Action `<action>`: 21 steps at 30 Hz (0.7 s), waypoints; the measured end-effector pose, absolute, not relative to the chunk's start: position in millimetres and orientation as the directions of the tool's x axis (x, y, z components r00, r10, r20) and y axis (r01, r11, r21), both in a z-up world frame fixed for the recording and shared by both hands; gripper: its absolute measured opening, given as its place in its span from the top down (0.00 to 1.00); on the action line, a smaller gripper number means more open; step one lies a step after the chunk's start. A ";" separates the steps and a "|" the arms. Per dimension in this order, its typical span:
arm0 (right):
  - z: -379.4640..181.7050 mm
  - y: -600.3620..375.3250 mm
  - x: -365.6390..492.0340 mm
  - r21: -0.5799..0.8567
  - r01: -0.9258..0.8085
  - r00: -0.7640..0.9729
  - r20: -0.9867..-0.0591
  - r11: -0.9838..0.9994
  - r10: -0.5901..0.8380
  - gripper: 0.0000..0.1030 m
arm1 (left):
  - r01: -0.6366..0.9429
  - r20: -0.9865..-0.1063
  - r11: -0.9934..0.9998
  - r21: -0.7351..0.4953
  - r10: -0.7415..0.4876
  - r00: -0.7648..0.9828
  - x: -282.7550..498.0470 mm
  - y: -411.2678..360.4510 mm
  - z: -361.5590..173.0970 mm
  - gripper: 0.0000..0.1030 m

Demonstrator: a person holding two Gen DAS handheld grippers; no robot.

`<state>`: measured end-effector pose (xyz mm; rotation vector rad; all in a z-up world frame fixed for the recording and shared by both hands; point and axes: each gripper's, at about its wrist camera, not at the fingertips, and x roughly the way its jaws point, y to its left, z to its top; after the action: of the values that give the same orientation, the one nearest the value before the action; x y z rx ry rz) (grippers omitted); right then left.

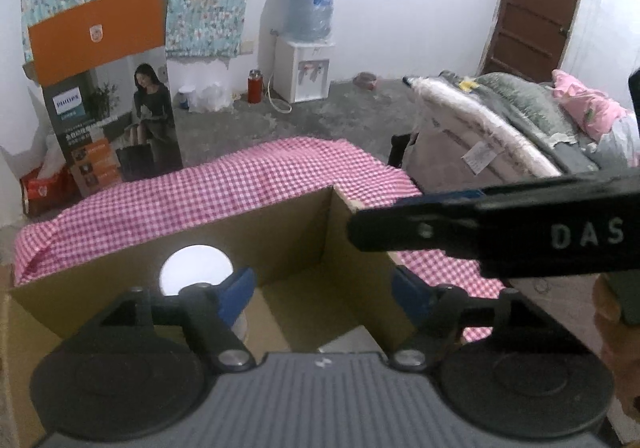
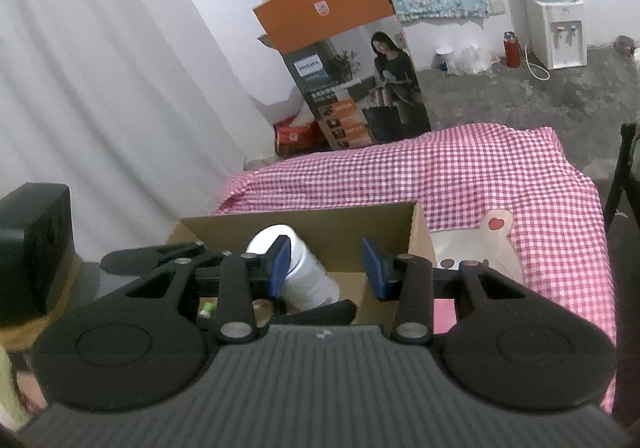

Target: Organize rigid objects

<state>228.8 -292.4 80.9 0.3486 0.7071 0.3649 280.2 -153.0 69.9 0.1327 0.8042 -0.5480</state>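
An open cardboard box (image 1: 280, 232) stands on a pink checkered cloth (image 1: 200, 188). A white cylindrical container (image 2: 308, 276) lies tilted inside it, and its round white end (image 1: 196, 268) shows in the left wrist view. My left gripper (image 1: 322, 296) hangs over the box, open, with nothing between its blue pads. My right gripper (image 2: 327, 268) is also over the box, its pads apart and empty, the left pad in front of the container. One of its black fingers (image 1: 480, 232) crosses the left wrist view. The left gripper's fingers (image 2: 132, 256) reach into the box.
A white pouch (image 2: 480, 244) with a red heart lies on the cloth right of the box. A tall printed carton (image 2: 352, 80) stands behind the table. A water dispenser (image 1: 304, 68), a red flask (image 1: 254, 86), a bed with bedding (image 1: 520, 120) and a black box (image 2: 36, 244) surround it.
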 end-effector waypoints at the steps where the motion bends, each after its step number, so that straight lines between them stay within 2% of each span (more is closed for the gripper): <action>1: 84.9 -292.1 220.5 0.430 -0.208 0.706 -0.555 0.879 0.439 0.61 | 0.516 -0.712 0.852 -0.090 -0.417 0.565 274.6 -149.9 74.5 0.19; 4: 95.2 -292.6 193.9 0.440 -0.227 0.713 -0.533 0.869 0.456 0.59 | 0.526 -0.699 0.847 -0.078 -0.423 0.577 254.5 -139.0 88.9 0.15; 7: 106.3 -290.8 159.5 0.448 -0.244 0.731 -0.497 0.860 0.467 0.49 | 0.540 -0.684 0.840 -0.059 -0.428 0.590 230.0 -125.5 101.1 0.10; 9: 113.2 -287.8 137.2 0.444 -0.255 0.745 -0.476 0.859 0.467 0.37 | 0.544 -0.675 0.837 -0.056 -0.433 0.598 214.5 -115.4 107.0 0.09; 12: 121.0 -280.3 101.9 0.423 -0.272 0.771 -0.442 0.864 0.459 0.24 | 0.540 -0.662 0.840 -0.049 -0.432 0.612 189.6 -99.5 112.9 0.09; 15: 122.5 -273.8 70.3 0.414 -0.282 0.788 -0.415 0.866 0.455 0.22 | 0.525 -0.642 0.849 -0.052 -0.431 0.634 167.4 -82.0 114.4 0.06; 21: 103.9 -261.0 26.4 0.449 -0.261 0.789 -0.411 0.855 0.457 0.21 | 0.488 -0.626 0.870 -0.074 -0.422 0.656 124.4 -46.9 101.9 0.05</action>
<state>26.4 -261.0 103.9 0.3845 0.5342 0.3968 124.4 -46.9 101.9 0.1038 0.6827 -0.5166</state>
